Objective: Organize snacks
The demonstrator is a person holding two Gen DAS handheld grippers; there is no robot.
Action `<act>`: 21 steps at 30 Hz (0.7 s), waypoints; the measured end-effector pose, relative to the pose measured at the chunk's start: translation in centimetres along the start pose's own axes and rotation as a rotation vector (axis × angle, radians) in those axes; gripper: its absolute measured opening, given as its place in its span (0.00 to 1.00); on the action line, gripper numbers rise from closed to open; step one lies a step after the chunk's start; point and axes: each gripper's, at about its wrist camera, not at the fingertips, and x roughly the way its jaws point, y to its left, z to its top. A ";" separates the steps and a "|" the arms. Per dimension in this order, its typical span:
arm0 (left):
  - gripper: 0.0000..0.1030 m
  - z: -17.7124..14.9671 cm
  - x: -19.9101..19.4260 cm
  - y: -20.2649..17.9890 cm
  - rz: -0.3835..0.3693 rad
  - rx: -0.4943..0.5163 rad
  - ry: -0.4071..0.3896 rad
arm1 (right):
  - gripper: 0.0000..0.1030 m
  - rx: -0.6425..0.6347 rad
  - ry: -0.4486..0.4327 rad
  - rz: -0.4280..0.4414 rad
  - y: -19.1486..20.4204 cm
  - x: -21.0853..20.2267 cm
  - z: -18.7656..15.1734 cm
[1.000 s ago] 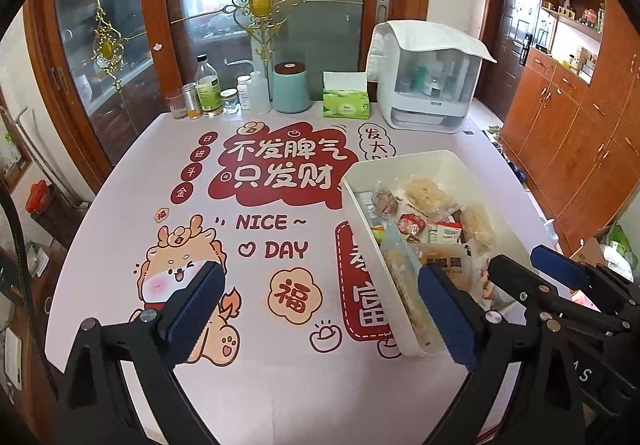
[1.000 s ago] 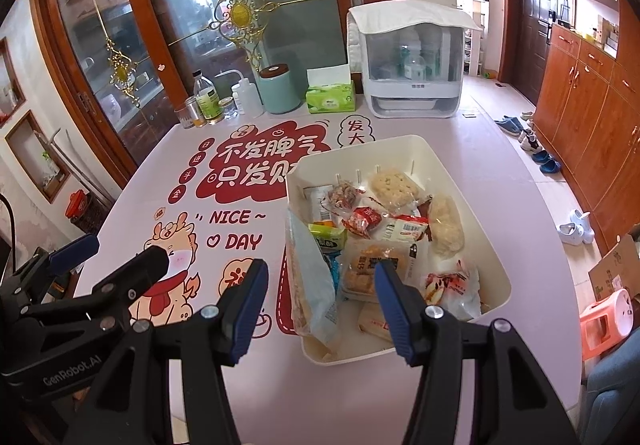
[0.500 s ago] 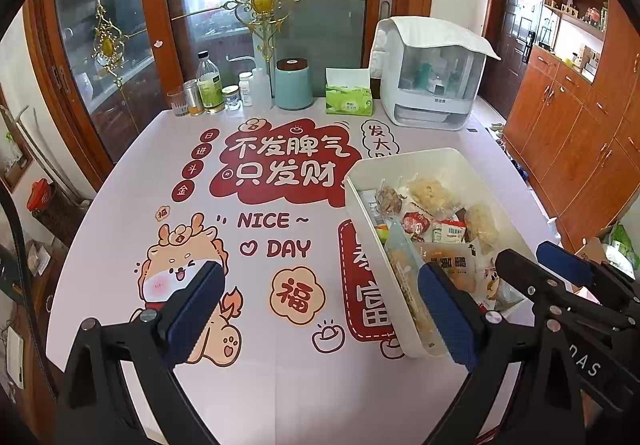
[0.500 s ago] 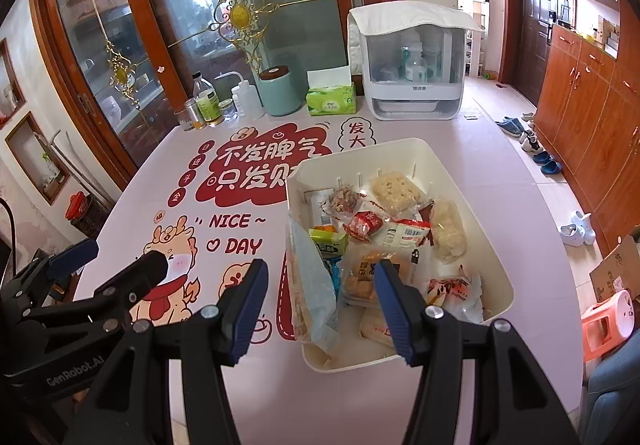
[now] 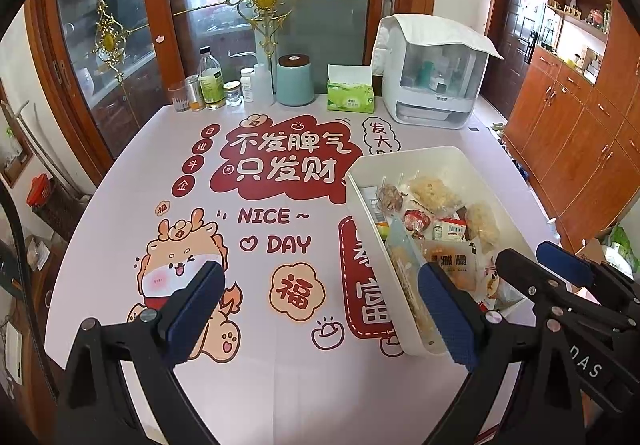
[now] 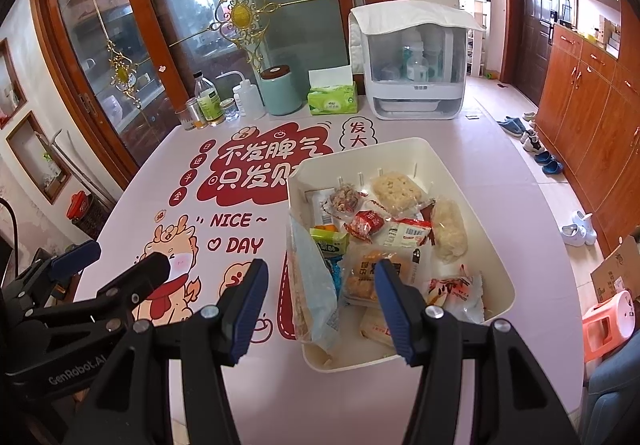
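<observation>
A white plastic bin (image 6: 472, 205) (image 5: 440, 159) sits on the right half of the table, filled with several wrapped snacks: a long clear bag (image 6: 312, 281) leaning on its left wall, an orange bread pack (image 6: 366, 269), a red pack (image 6: 366, 223). My left gripper (image 5: 320, 309) is open and empty above the table's front, left of the bin. My right gripper (image 6: 320, 305) is open and empty above the bin's near left corner. Each gripper shows in the other's view, the right one (image 5: 560, 277) and the left one (image 6: 116, 265).
The table has a pink printed cloth (image 5: 280, 213). At its far edge stand bottles and jars (image 5: 212, 85), a teal canister (image 5: 295, 81), a green tissue box (image 5: 350, 95) and a white covered appliance (image 5: 434, 85). Wooden cabinets (image 6: 588, 93), shoes and an orange stool (image 6: 608, 321) are on the right.
Both grippers have pulled back slightly and upward; the bin and table look a little farther away. Jaws stay open. Nothing on the table has moved.
</observation>
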 end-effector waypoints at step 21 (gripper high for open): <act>0.94 -0.4 0.1 0.3 0.001 -0.002 0.003 | 0.54 -0.003 0.006 0.006 0.2 0.1 -0.1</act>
